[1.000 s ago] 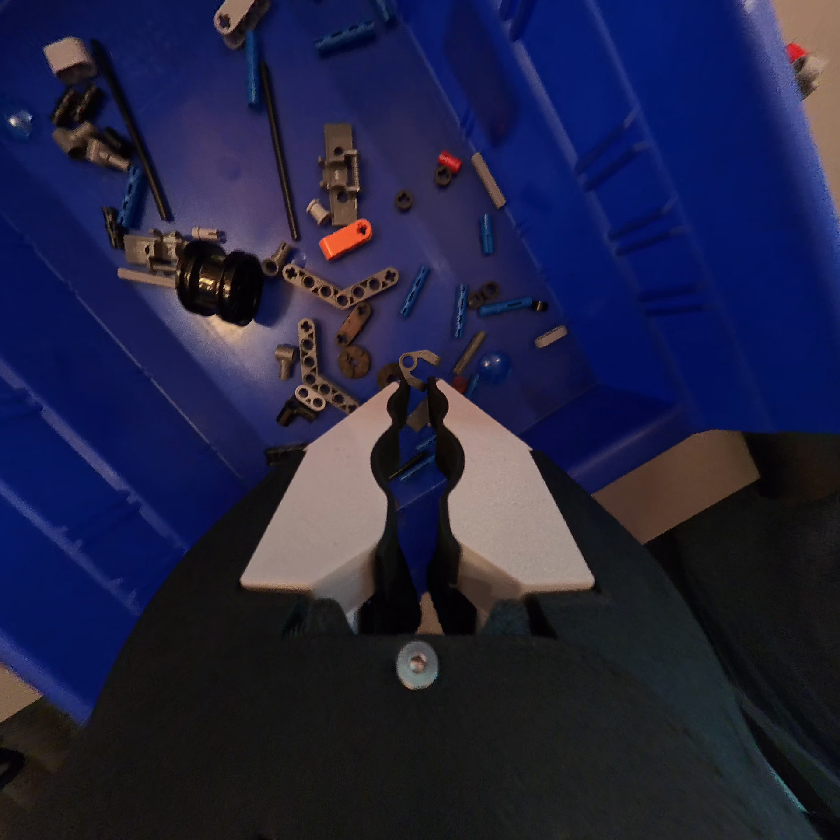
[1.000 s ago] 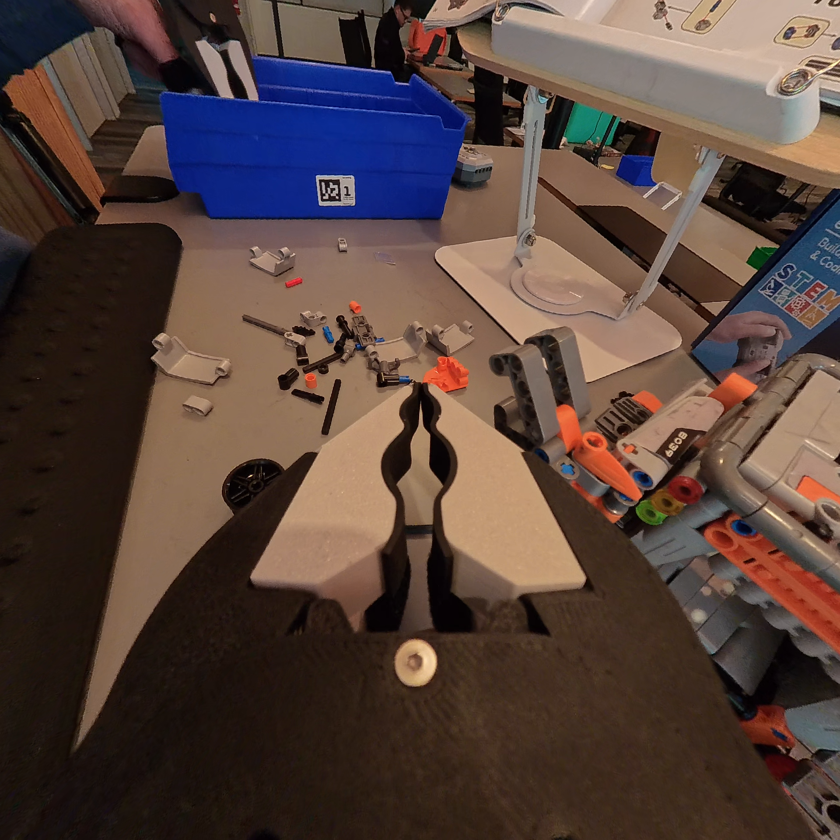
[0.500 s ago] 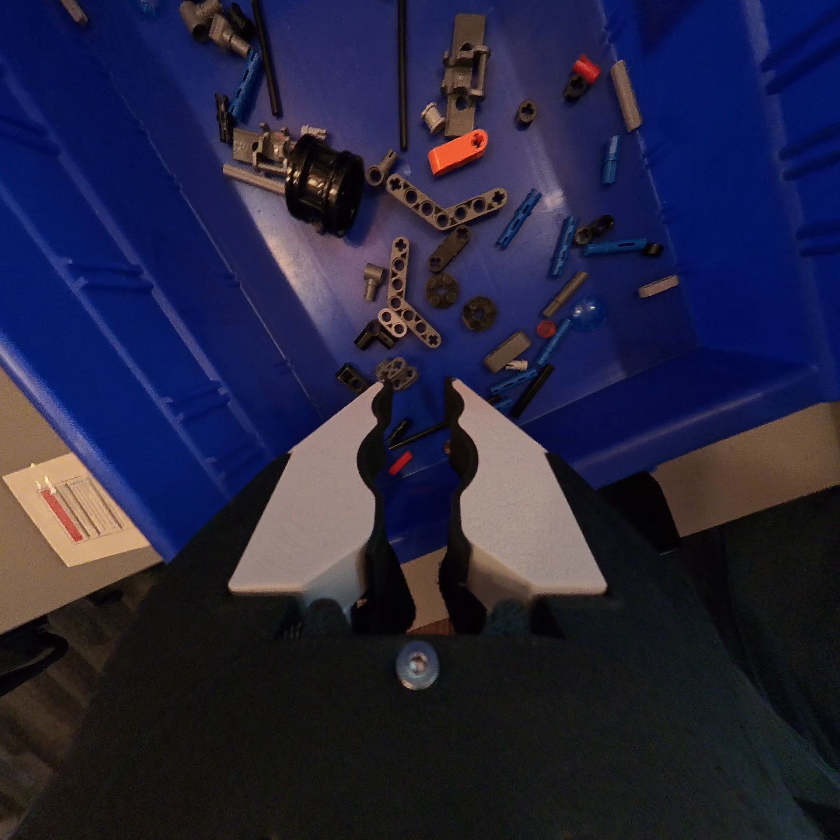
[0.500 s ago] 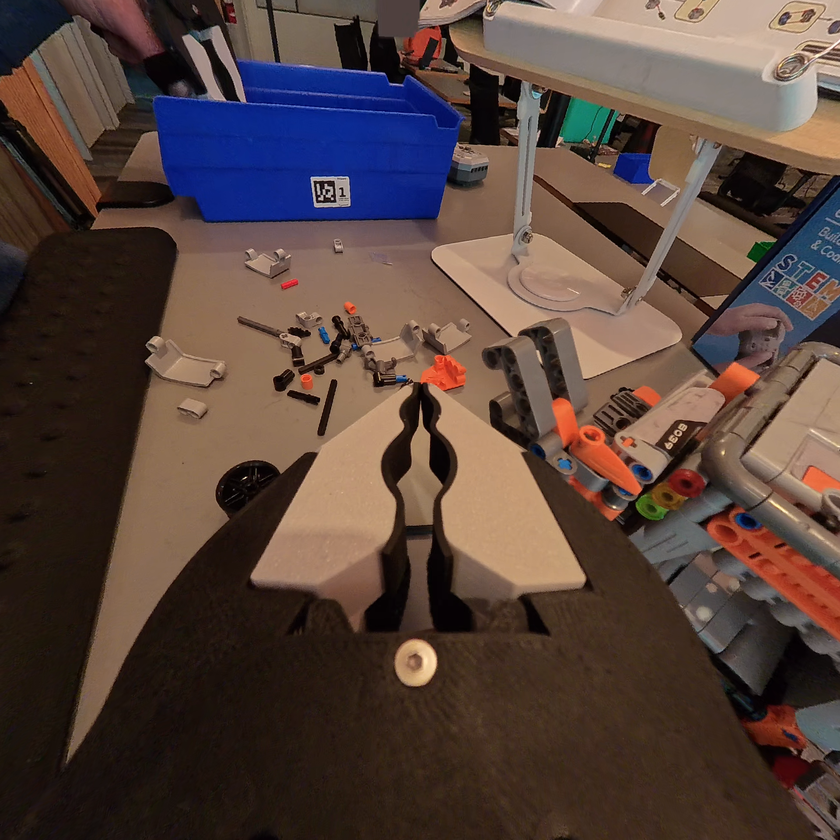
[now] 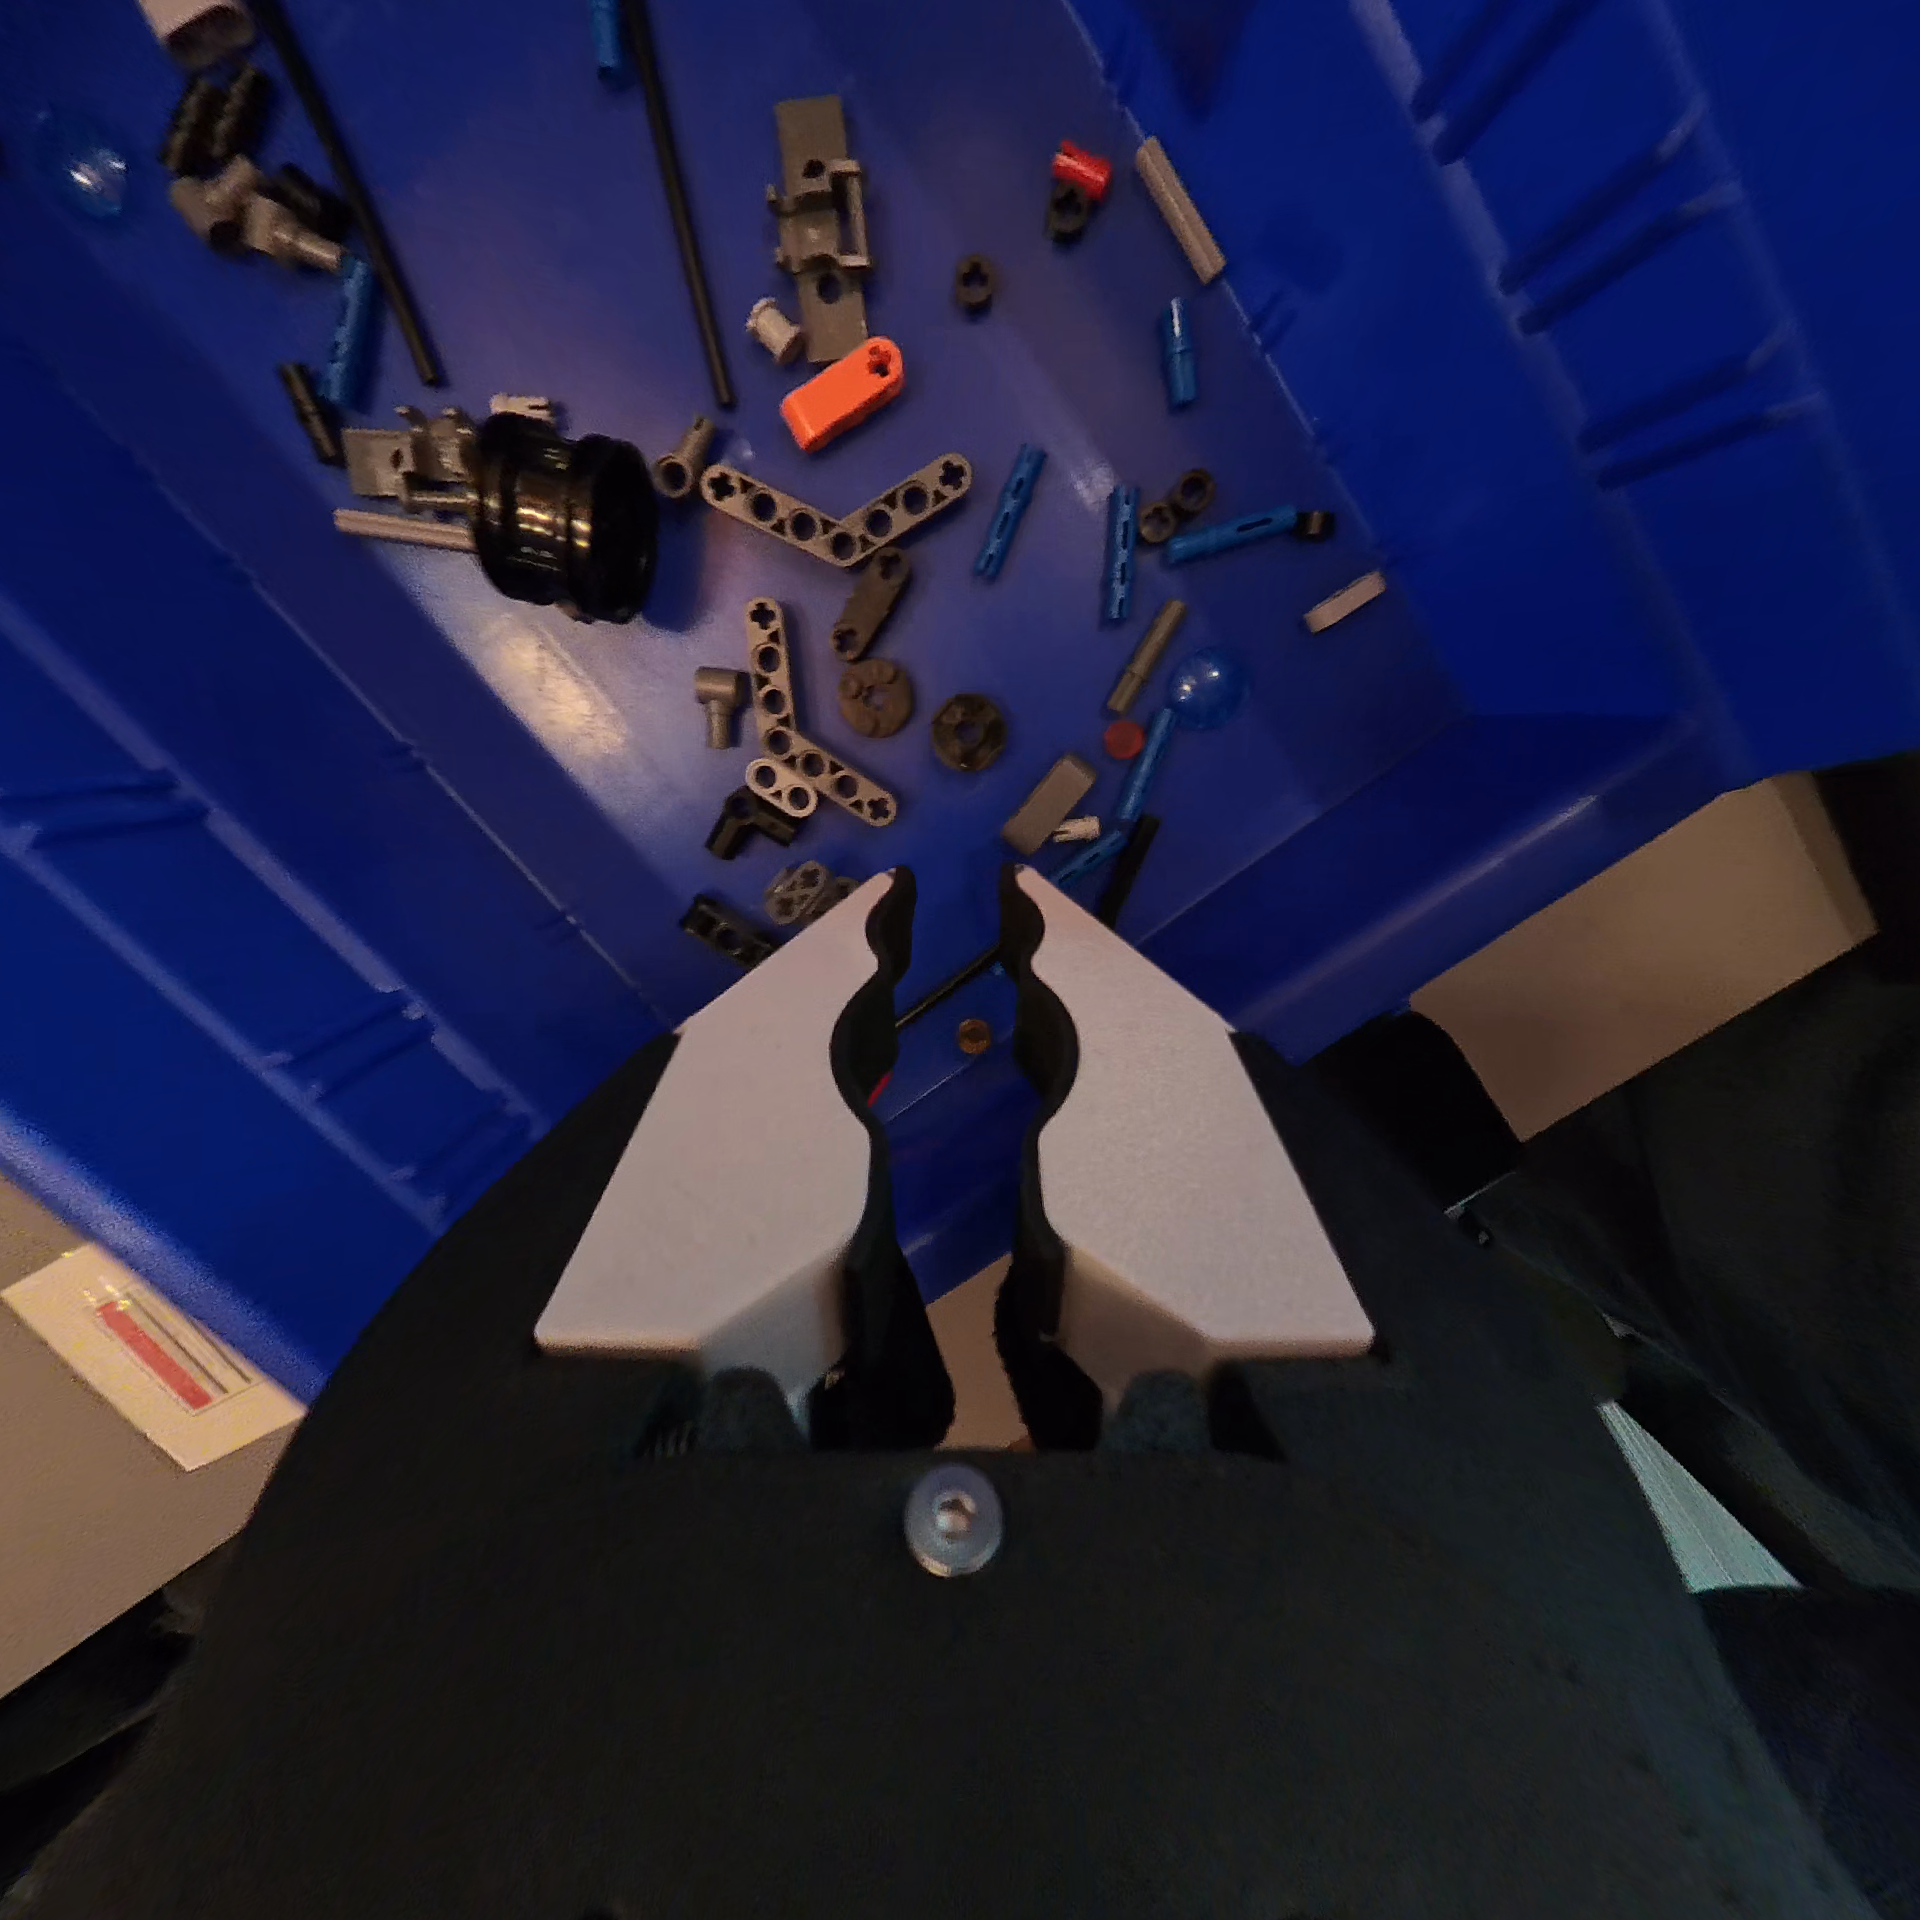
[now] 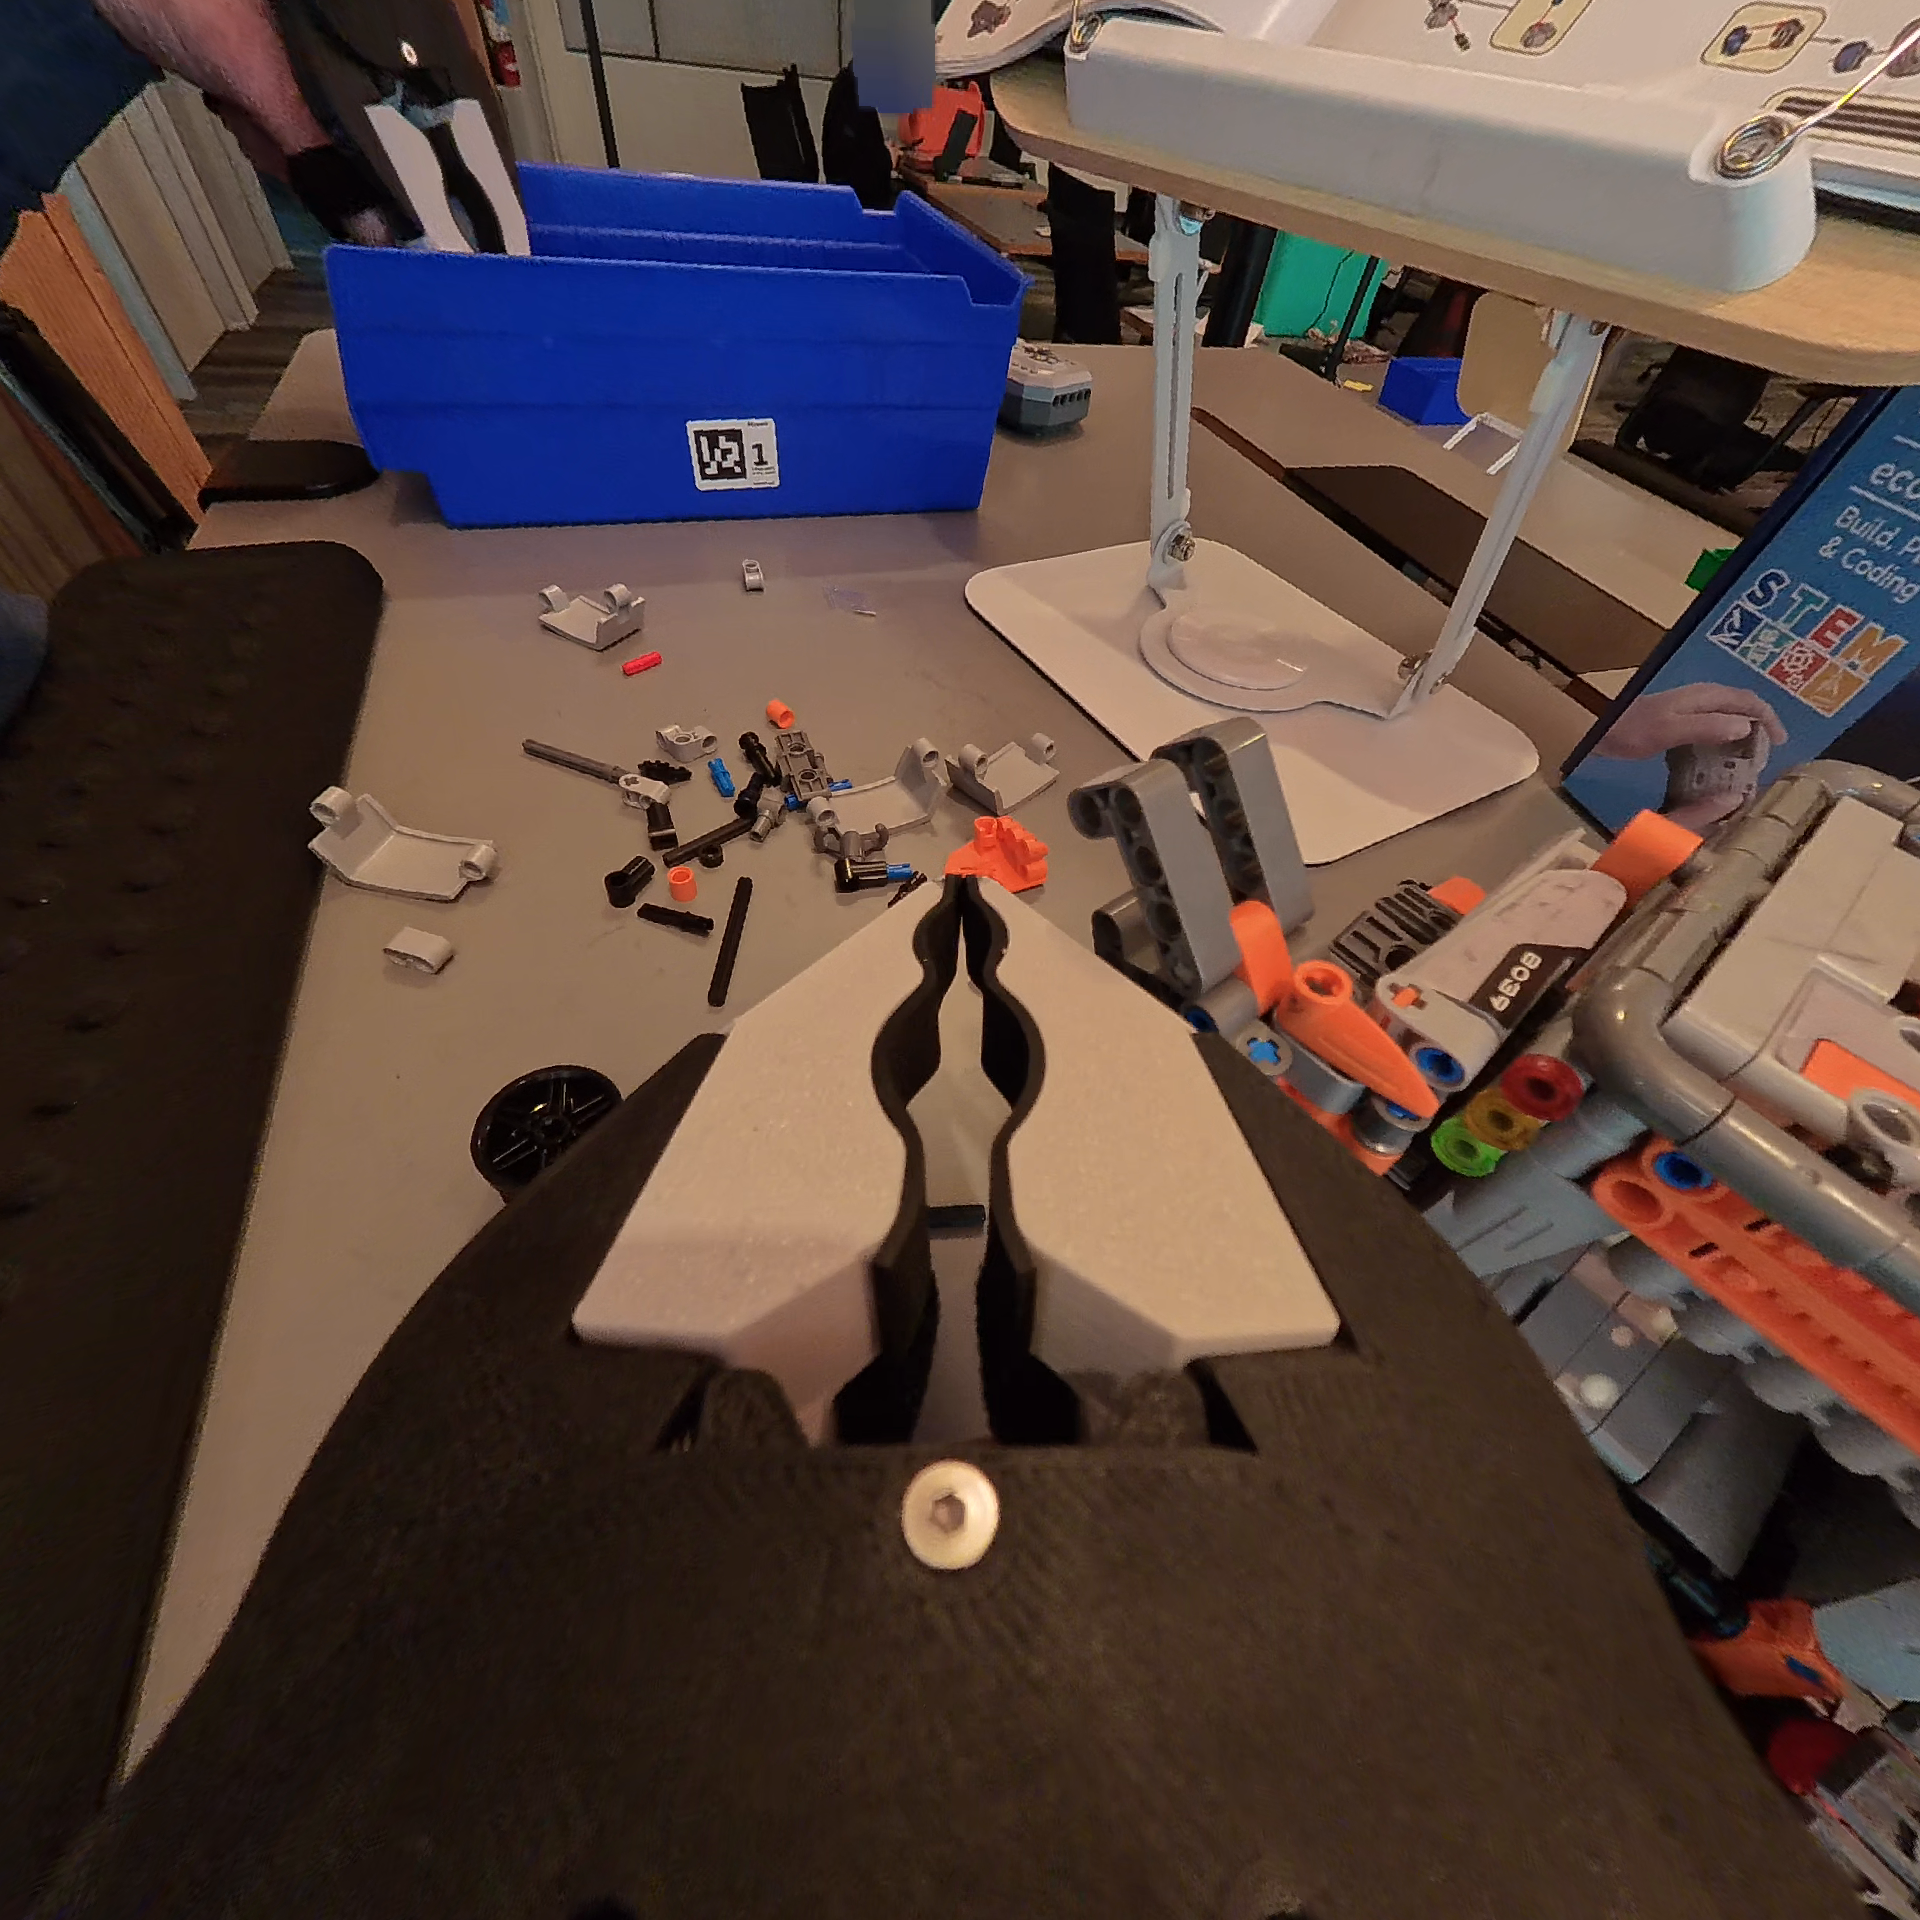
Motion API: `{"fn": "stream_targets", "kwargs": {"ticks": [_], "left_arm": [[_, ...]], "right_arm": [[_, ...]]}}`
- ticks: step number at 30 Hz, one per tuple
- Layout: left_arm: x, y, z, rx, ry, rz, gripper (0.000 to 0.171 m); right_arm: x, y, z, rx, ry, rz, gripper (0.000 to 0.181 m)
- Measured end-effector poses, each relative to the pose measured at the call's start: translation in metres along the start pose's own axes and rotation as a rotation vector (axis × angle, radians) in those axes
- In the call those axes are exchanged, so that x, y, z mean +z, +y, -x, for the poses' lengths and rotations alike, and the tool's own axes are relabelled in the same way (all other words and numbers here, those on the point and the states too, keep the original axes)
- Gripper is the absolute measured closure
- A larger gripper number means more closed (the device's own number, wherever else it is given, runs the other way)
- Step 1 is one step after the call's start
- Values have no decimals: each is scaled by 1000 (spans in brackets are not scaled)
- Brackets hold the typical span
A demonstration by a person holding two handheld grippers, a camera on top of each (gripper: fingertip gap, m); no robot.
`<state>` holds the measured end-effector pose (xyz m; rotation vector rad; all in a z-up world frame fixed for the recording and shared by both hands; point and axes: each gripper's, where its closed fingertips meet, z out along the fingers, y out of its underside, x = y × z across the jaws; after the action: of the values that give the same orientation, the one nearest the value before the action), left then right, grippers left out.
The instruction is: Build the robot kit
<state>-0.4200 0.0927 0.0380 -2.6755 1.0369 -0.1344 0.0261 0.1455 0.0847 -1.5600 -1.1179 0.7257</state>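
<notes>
My left gripper (image 5: pixel 956 883) is open and empty, hanging over the near end of a blue bin (image 5: pixel 312 935). The bin floor holds several small building parts: a black wheel hub (image 5: pixel 561 520), an orange connector (image 5: pixel 842 390), a grey angled beam (image 5: pixel 842 509) and blue pins. My right gripper (image 6: pixel 956 883) is shut and empty above the grey table (image 6: pixel 436 1039), its tips just short of an orange piece (image 6: pixel 997 852). The right wrist view also shows the left gripper (image 6: pixel 447 187), held by a hand over the bin (image 6: pixel 665 343).
Loose small parts (image 6: pixel 748 800) lie scattered on the table ahead of the right gripper. A black wheel (image 6: pixel 540 1122) lies at its left. A black mat (image 6: pixel 156 935) lies at the left, a white stand base (image 6: pixel 1247 665) at the right, and a grey-orange built model (image 6: pixel 1558 1039) close by. My left tips are about 40 centimetres from the orange piece (image 6: pixel 997 852), my right tips only 11 centimetres.
My left gripper has opened, and the small grey piece at its tips one second ago is no longer there. It shifted over the bin. The right gripper has barely moved.
</notes>
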Motion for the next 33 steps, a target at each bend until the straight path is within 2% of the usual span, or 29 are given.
{"fn": "stream_targets", "kwargs": {"ticks": [9, 15, 26, 33], "left_arm": [[-28, -16, 41, -55, -148, -115, 160], [-36, -28, 55, -46, -182, -143, 160], [-18, -46, 55, -8, -145, -133, 152], [-1, -52, 61, 13, -160, -70, 140]], "right_arm": [[0, 0, 0, -1, 6, 4, 181], [0, 1, -1, 1, 10, 5, 181], [0, -1, -5, 20, 15, -13, 181], [3, 0, -5, 16, 18, -4, 181]]}}
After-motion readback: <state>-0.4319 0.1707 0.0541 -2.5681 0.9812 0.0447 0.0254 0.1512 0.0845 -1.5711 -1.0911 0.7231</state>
